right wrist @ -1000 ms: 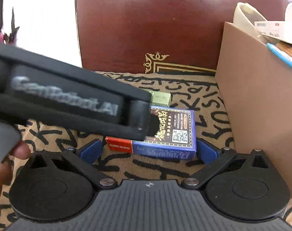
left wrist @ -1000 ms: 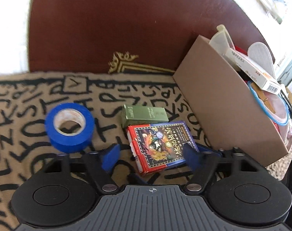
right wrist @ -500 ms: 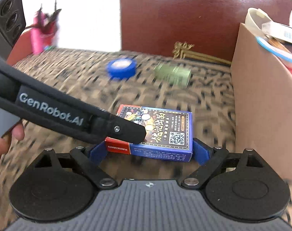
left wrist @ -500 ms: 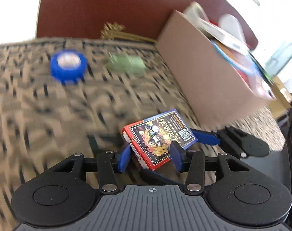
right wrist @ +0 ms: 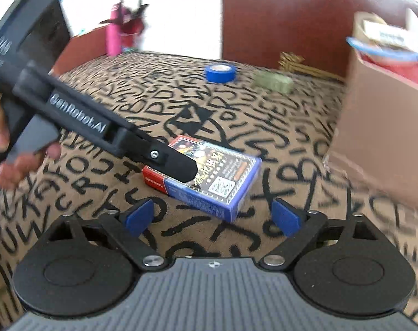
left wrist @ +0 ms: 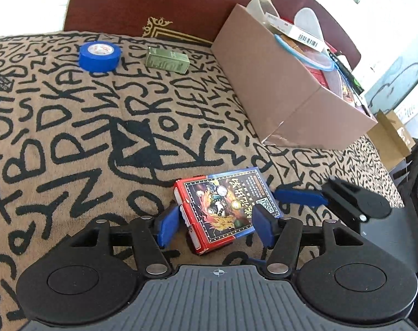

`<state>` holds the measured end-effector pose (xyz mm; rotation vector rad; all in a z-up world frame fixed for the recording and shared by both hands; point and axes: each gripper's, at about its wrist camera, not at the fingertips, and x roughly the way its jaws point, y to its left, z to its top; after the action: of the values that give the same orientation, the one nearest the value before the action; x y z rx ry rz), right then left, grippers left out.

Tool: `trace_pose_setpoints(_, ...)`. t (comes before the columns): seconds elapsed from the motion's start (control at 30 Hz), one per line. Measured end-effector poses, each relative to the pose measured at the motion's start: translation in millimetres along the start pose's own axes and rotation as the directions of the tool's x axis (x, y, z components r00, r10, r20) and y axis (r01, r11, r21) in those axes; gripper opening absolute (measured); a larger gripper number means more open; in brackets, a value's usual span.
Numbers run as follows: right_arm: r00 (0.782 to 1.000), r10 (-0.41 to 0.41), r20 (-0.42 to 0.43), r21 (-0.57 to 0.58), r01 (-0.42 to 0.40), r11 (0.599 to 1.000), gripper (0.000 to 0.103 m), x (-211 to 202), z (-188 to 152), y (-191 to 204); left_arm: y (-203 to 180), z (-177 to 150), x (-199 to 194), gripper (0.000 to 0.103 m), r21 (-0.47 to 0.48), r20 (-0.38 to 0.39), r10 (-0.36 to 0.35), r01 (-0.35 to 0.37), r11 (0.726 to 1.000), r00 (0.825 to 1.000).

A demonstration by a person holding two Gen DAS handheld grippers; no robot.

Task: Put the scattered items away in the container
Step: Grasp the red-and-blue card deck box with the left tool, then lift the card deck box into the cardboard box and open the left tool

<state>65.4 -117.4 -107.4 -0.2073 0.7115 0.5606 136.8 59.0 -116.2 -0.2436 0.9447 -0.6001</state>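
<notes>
Blue tape roll (left wrist: 100, 56) and green box (left wrist: 167, 61) sit far back on my patterned cloth surface (left wrist: 57, 138). Card box (left wrist: 225, 208) lies flat, long axis slanting from near-left to far-right, red end toward me. Left gripper (left wrist: 215, 224) straddles its near end, jaws opening, pads just off the sides. Right gripper (right wrist: 211, 218) is closing, nothing between, card box just ahead. Cardboard box (left wrist: 286, 91) on the right, full.
</notes>
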Motion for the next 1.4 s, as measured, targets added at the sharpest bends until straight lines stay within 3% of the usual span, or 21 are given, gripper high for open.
trace_pose_setpoints(0.13, 0.998, 0.063, 0.004, -0.029, -0.063, 0.998, 0.087, 7.0, 3.7, -11.7, 0.7, 1.0, 2.5, 0.07, 0.0, -0.004, -0.009, 0.009, 1.0, 1.0)
trace_pose_setpoints(0.2, 0.998, 0.07, 0.009, -0.05, -0.069, 0.996, 0.079, 11.6, 8.7, -12.1, -1.3, 2.7, 3.6, 0.07, 0.004, -0.009, -0.001, 0.001, 1.0, 1.0)
trace_pose_setpoints(0.4, 0.997, 0.074, 0.009, -0.055, -0.074, 0.996, 0.076, 13.0, 8.4, -16.0, -0.5, 3.1, 5.7, 0.071, 0.018, -0.006, 0.0, 0.001, 1.0, 1.0)
trace_pose_setpoints(0.57, 0.999, 0.034, 0.007, -0.025, -0.034, 0.999, 0.075, 15.2, 9.8, -9.7, -15.1, 1.9, 7.7, 0.067, 0.045, 0.013, 0.081, -0.082, 0.996, 0.997)
trace_pose_setpoints(0.73, 0.999, 0.01, 0.035, -0.02, -0.01, 1.0, 0.073, -7.7, 2.6, -5.9, -32.9, -5.4, -5.0, 0.057, 0.037, 0.043, 0.092, -0.093, 0.995, 0.995)
trace_pose_setpoints(0.93, 0.992, -0.039, 0.118, -0.027, 0.042, 0.999, 0.072, -56.3, 5.1, -12.0, -76.1, 3.3, -26.6, 0.055, 0.077, 0.119, 0.069, -0.078, 0.994, 0.991)
trace_pose_setpoints(1.2, 0.943, -0.152, 0.295, -0.026, 0.167, 0.986, 0.071, -128.4, 37.4, -46.7, -153.3, 57.4, -52.4, 0.055, 0.175, 0.258, 0.007, -0.054, 0.983, 0.966)
trace_pose_setpoints(1.4, 0.898, -0.242, 0.368, -0.011, 0.265, 0.964, 0.071, -156.8, 64.7, -98.4, -204.1, 119.7, -36.0, 0.056, 0.227, 0.296, -0.039, -0.031, 0.973, 0.955)
